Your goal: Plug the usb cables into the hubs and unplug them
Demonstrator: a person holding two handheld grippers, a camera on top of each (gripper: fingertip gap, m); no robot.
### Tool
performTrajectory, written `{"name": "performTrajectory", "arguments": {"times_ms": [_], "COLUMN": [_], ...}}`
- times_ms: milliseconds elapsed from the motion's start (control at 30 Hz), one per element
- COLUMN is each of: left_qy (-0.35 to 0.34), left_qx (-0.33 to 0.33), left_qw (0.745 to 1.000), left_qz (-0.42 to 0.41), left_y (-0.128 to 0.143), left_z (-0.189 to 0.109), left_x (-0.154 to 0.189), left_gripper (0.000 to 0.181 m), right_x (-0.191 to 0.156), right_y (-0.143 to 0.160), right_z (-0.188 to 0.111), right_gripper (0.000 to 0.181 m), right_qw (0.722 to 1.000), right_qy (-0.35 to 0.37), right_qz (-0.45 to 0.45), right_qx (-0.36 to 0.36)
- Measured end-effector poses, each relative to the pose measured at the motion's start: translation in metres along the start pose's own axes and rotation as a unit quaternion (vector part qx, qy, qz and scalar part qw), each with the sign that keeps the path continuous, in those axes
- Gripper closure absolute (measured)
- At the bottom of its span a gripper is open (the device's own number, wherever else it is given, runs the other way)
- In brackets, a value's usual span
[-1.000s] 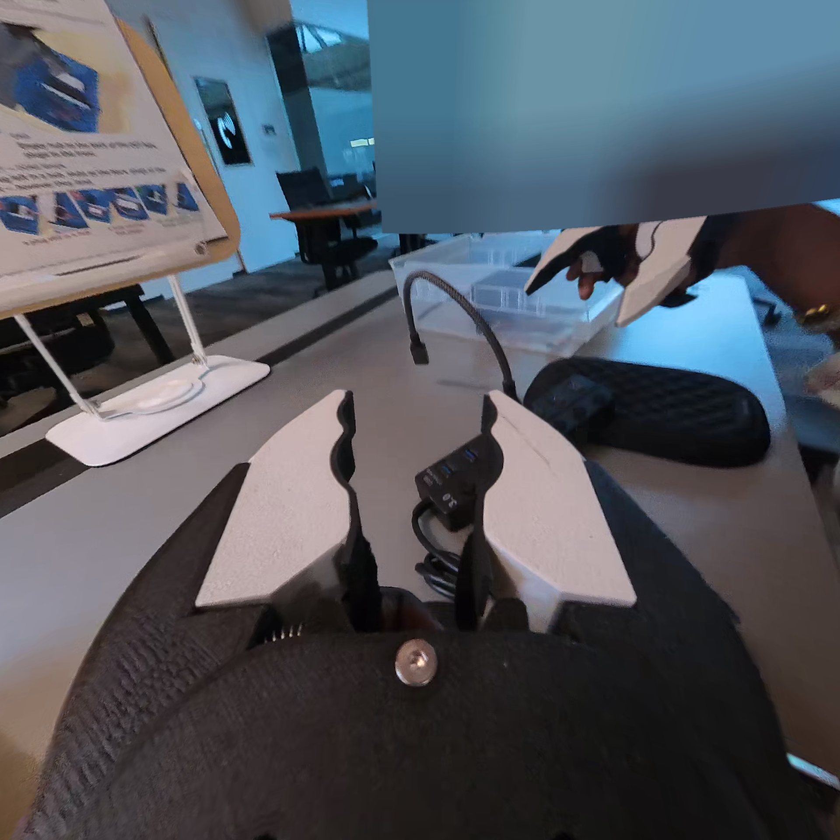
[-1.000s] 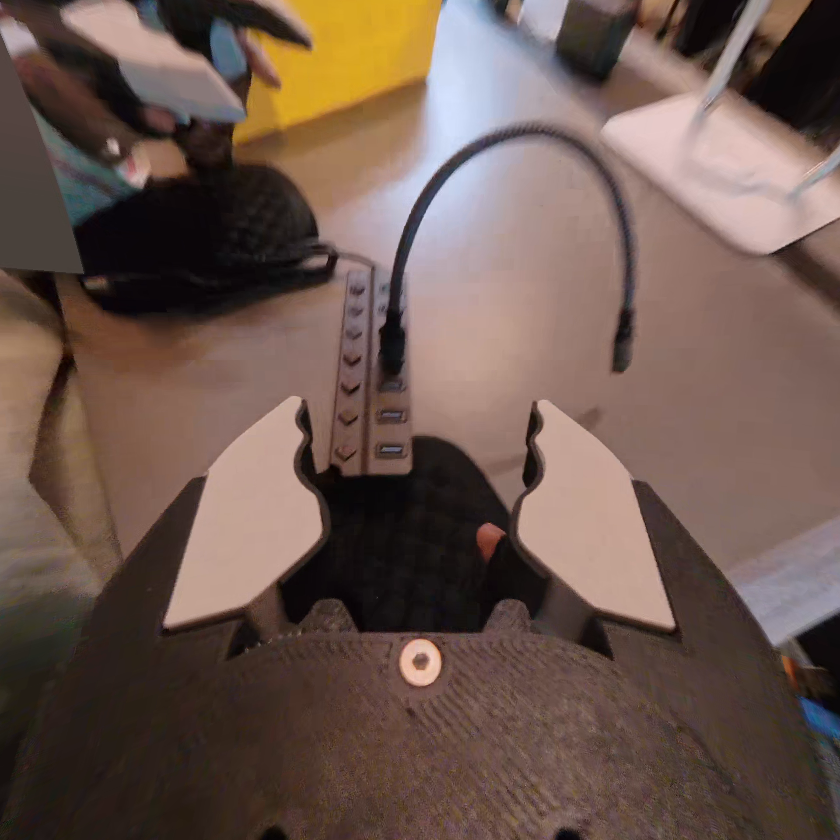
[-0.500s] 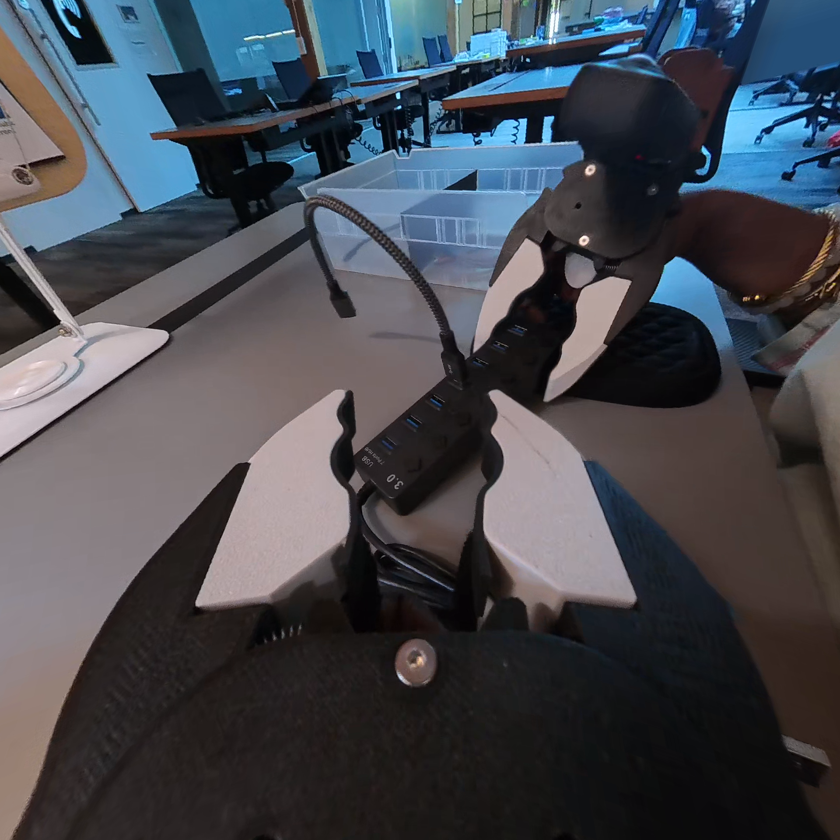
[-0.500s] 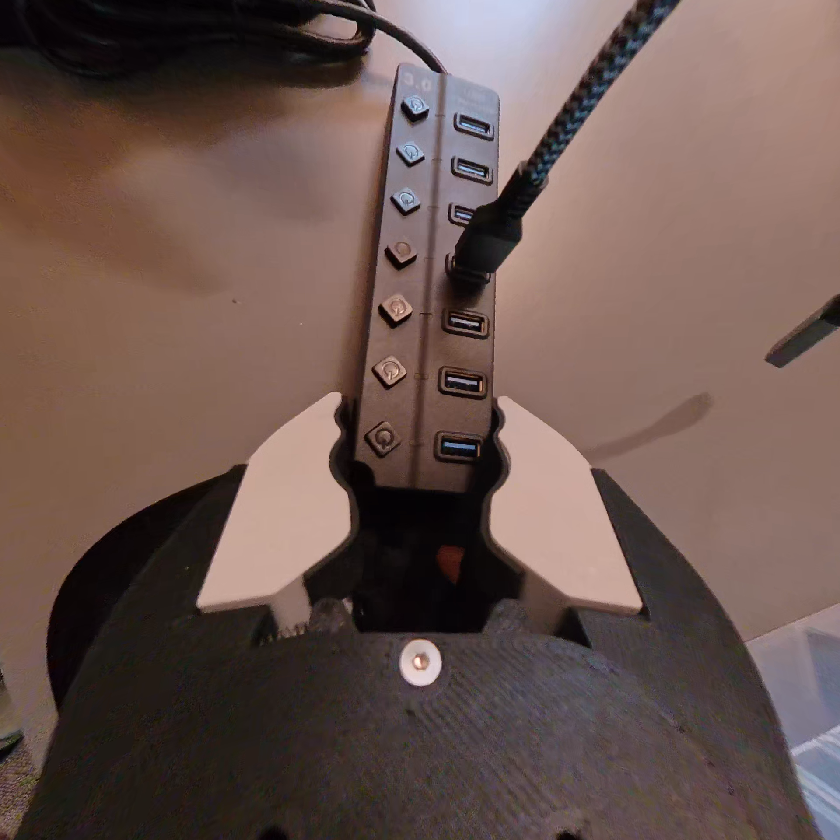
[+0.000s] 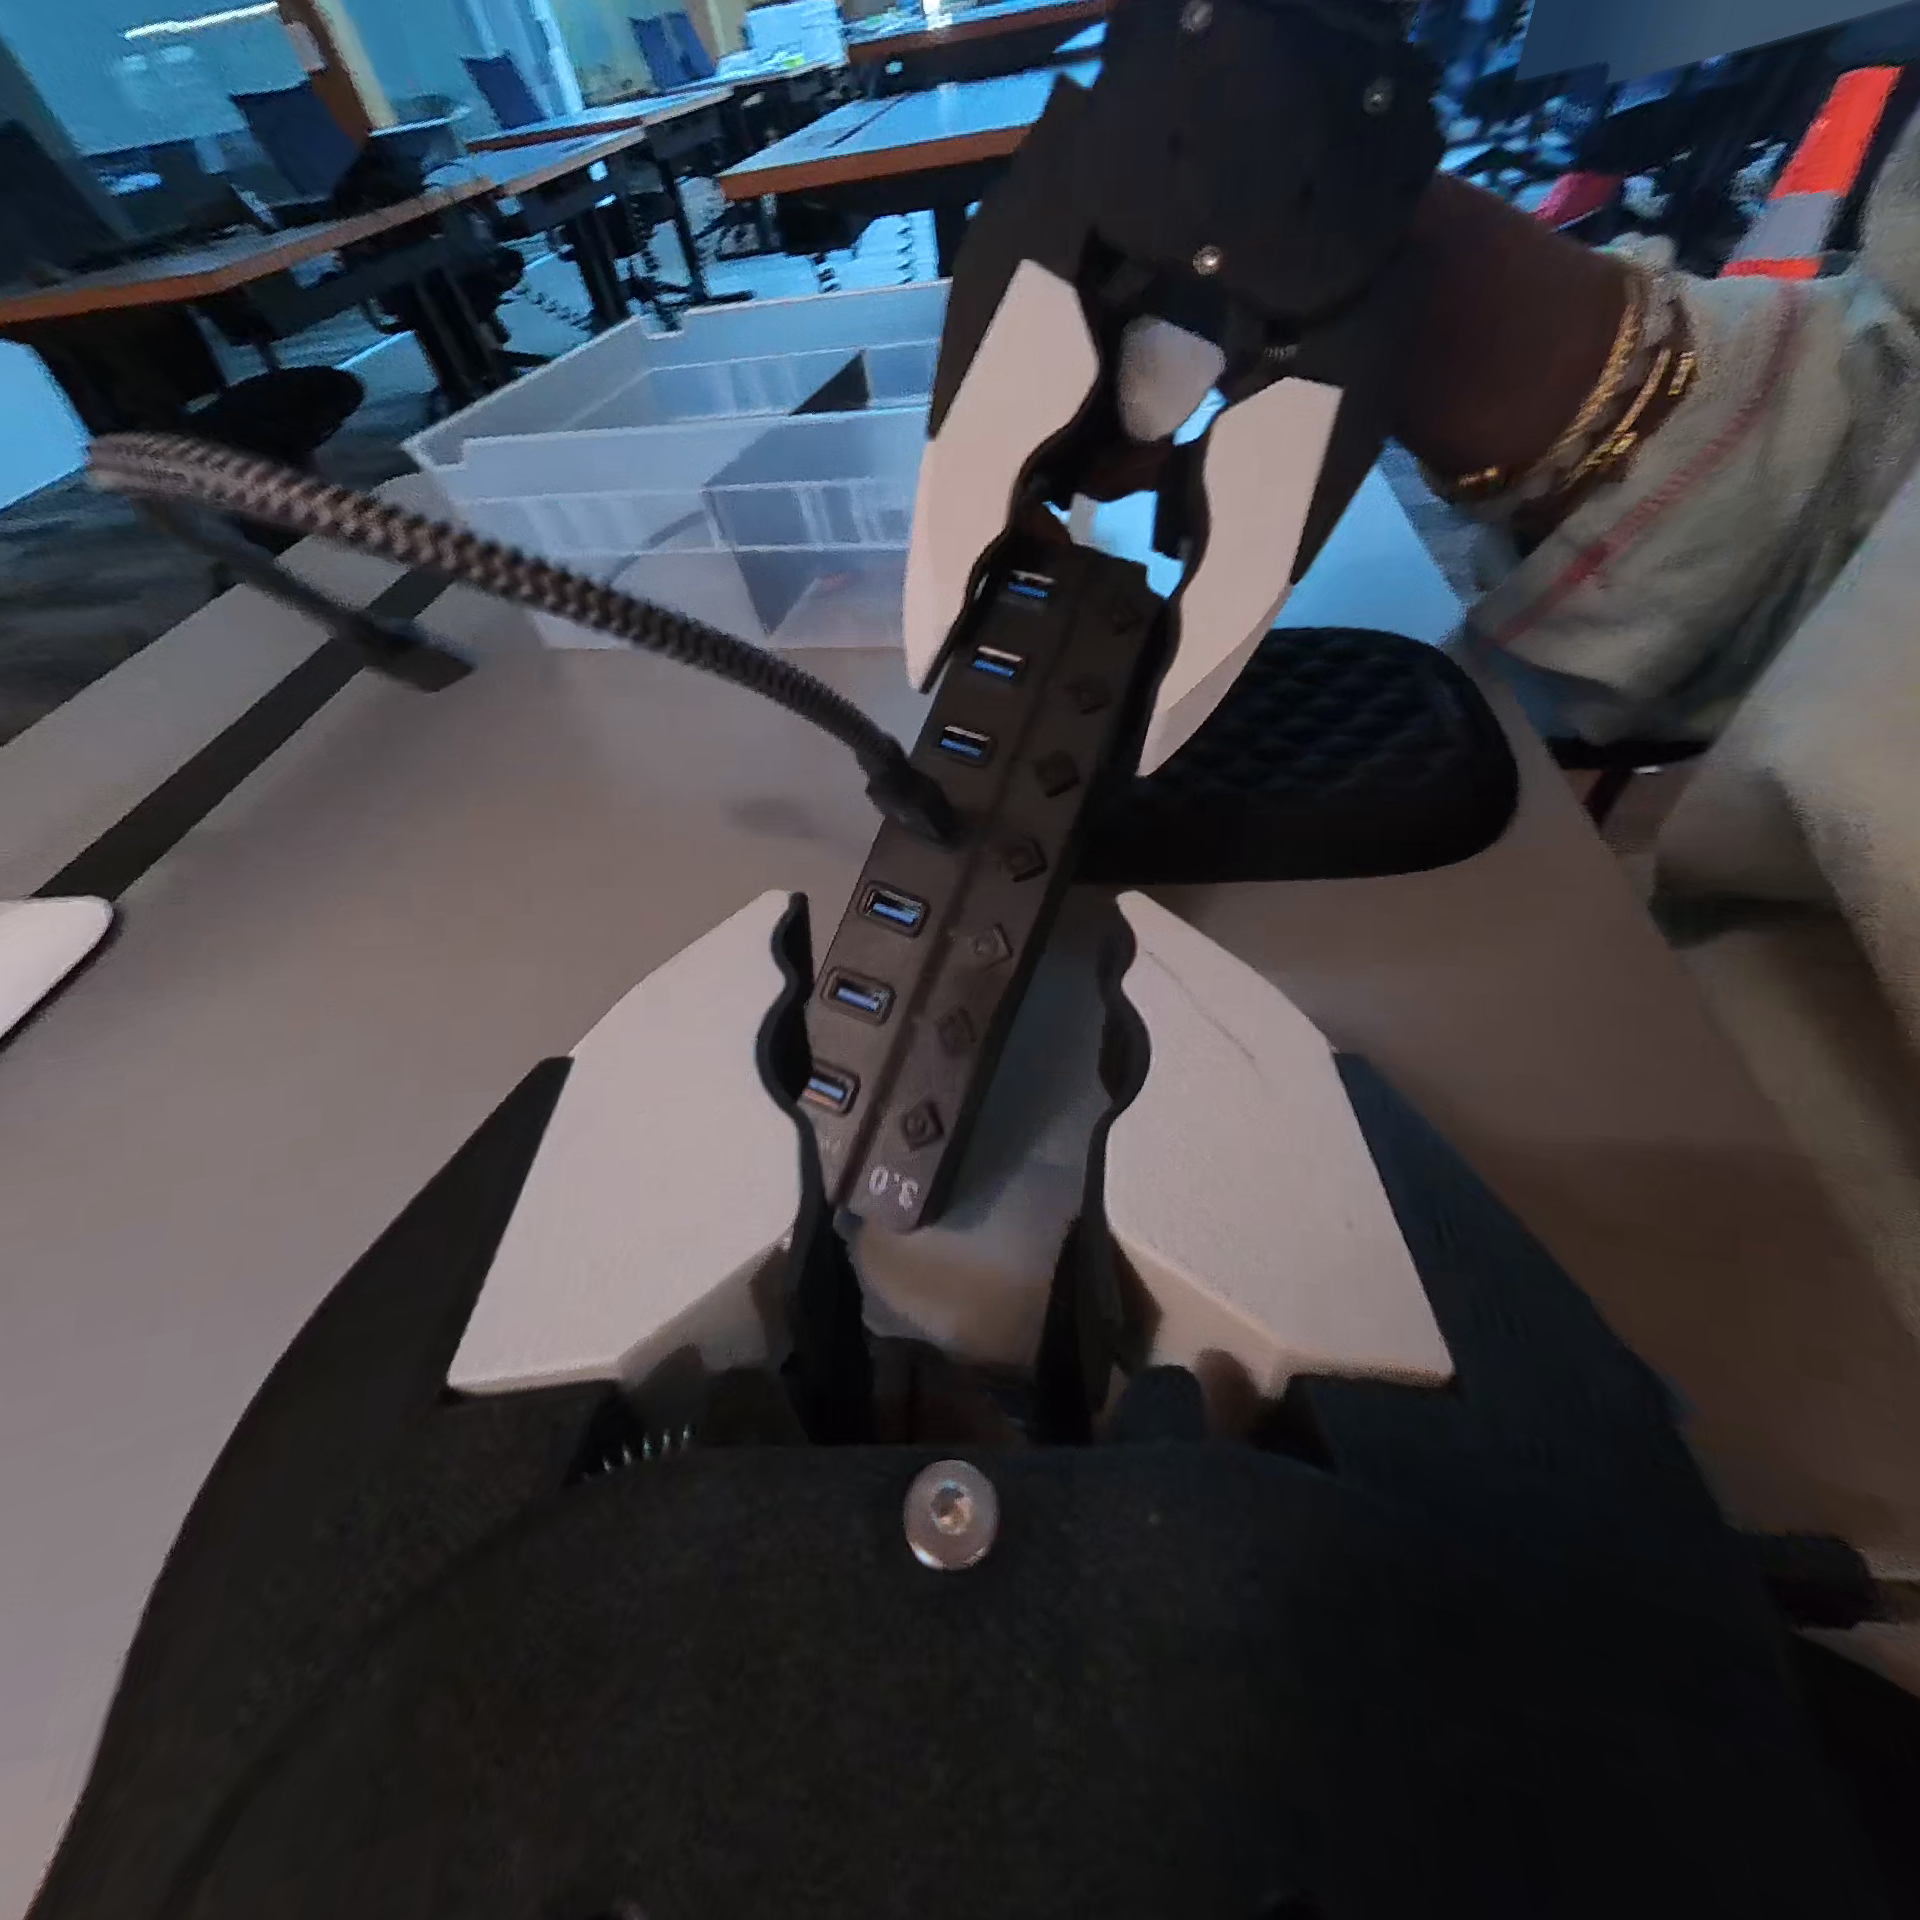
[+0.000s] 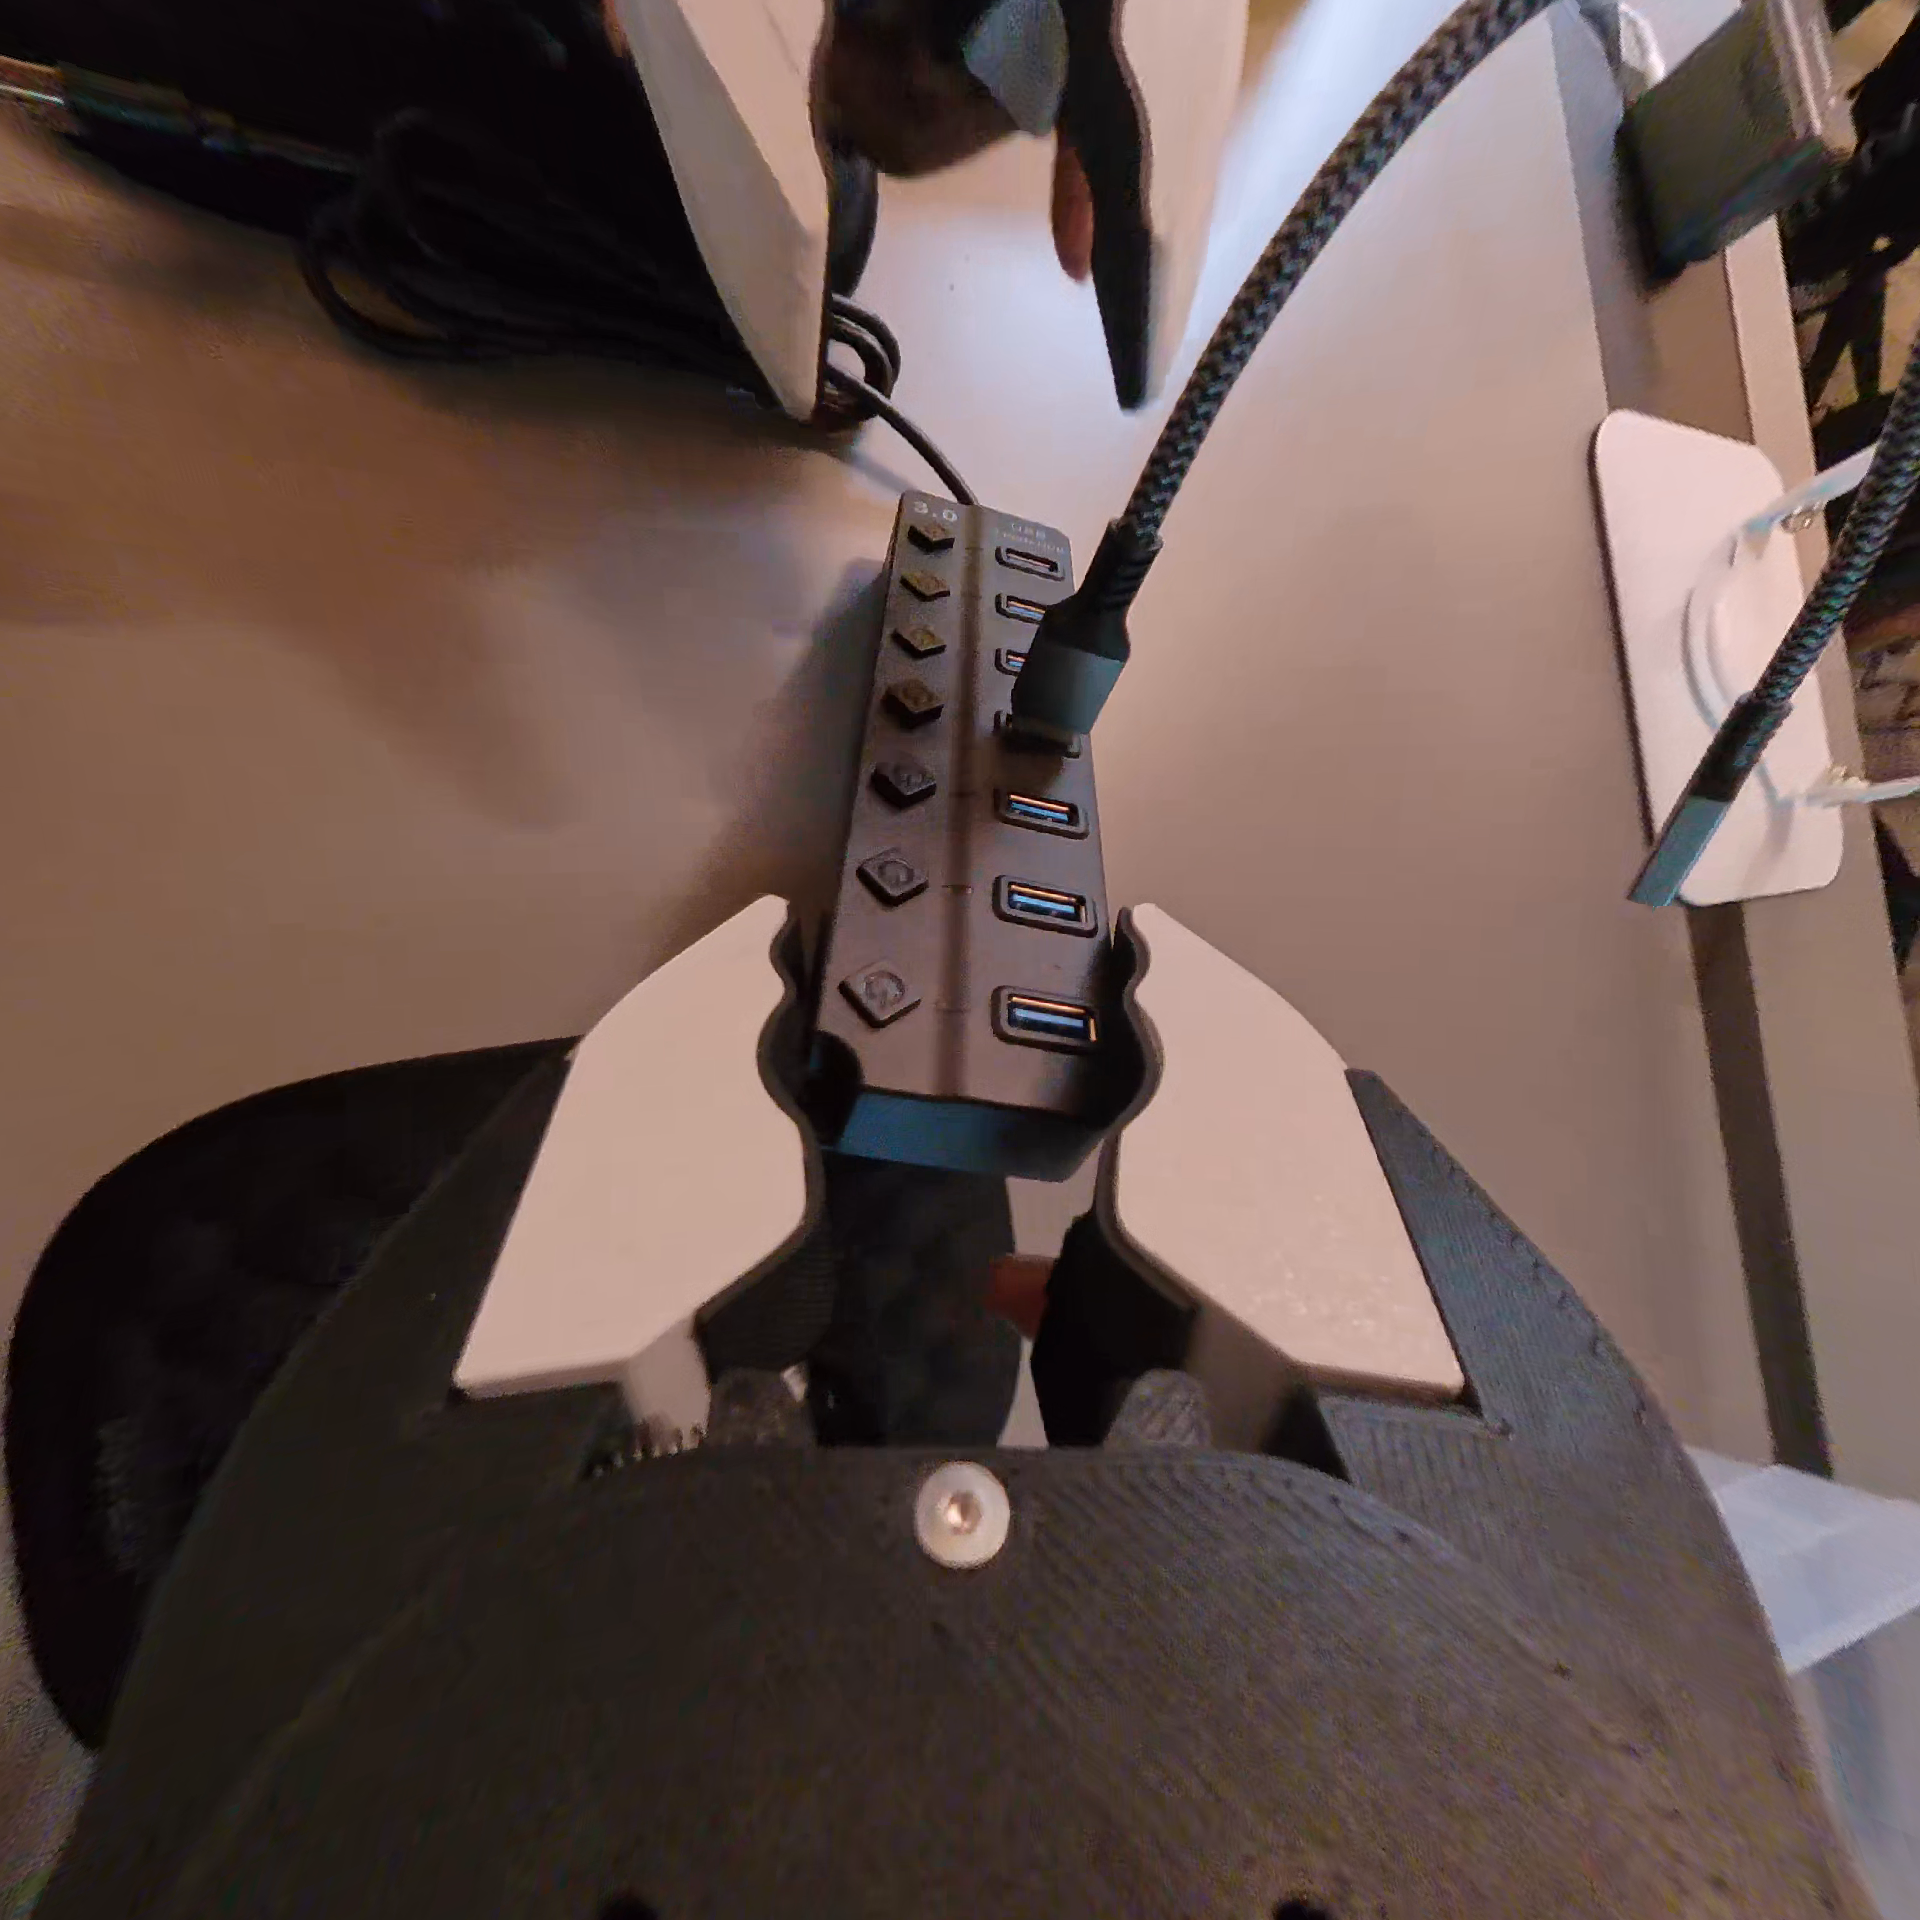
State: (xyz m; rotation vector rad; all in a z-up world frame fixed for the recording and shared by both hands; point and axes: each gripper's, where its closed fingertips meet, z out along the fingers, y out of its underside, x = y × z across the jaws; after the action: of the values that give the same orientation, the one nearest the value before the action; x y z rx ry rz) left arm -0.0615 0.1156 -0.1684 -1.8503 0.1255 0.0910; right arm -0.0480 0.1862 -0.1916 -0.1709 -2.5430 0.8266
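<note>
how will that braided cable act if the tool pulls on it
The cable arcs up from the hub unsupported, so it is probably fairly stiff and springy. Its free plug hangs in the air and may swing. The braid looks easy to grip.

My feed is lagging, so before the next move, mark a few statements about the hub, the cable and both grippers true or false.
1. The right gripper is clamped on one end of the USB hub. True.
2. The left gripper is shut on the hub. False: its jaws stand apart around the hub's other end, with a gap on one side.
3. A braided cable is plugged into a port near the middle of the hub. True.
4. Every port on the hub is filled. False: only one port holds a plug.
5. The cable's other end hangs free. True.
</note>
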Motion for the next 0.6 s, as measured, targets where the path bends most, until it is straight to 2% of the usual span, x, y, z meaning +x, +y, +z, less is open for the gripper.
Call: {"name": "performTrajectory", "arguments": {"times_ms": [167, 233, 367, 433, 500, 600], "left_qy": [0.042, 0.021, 0.006, -0.005, -0.004, 0.008], "left_qx": [0.017, 0.013, 0.035, 0.036, 0.037, 0.032], "left_qw": [0.998, 0.997, 0.998, 0.998, 0.998, 0.998], "left_qz": [0.043, 0.069, 0.054, 0.057, 0.052, 0.056], "left_y": [-0.008, -0.008, -0.010, -0.008, -0.007, -0.005], "left_z": [0.021, 0.025, 0.022, 0.019, 0.017, 0.020], "left_x": [0.002, -0.008, -0.017, -0.021, -0.023, -0.021], "left_gripper": [0.132, 0.146, 0.166, 0.159, 0.140, 0.135], "right_x": [0.007, 0.009, 0.010, 0.011, 0.012, 0.014], "right_y": [-0.013, -0.011, -0.014, -0.014, -0.015, -0.018], "right_z": [0.001, 0.001, 0.000, 0.000, 0.000, -0.001], "right_gripper": [0.124, 0.124, 0.124, 0.124, 0.124, 0.125], "right_qw": [0.999, 0.999, 0.999, 0.999, 0.998, 0.997], "right_qy": [-0.004, -0.005, -0.007, -0.008, -0.010, -0.011], "right_qz": [-0.030, -0.037, -0.045, -0.051, -0.055, -0.068], "right_qx": [0.010, 0.005, 0.018, 0.016, 0.020, 0.022]}}
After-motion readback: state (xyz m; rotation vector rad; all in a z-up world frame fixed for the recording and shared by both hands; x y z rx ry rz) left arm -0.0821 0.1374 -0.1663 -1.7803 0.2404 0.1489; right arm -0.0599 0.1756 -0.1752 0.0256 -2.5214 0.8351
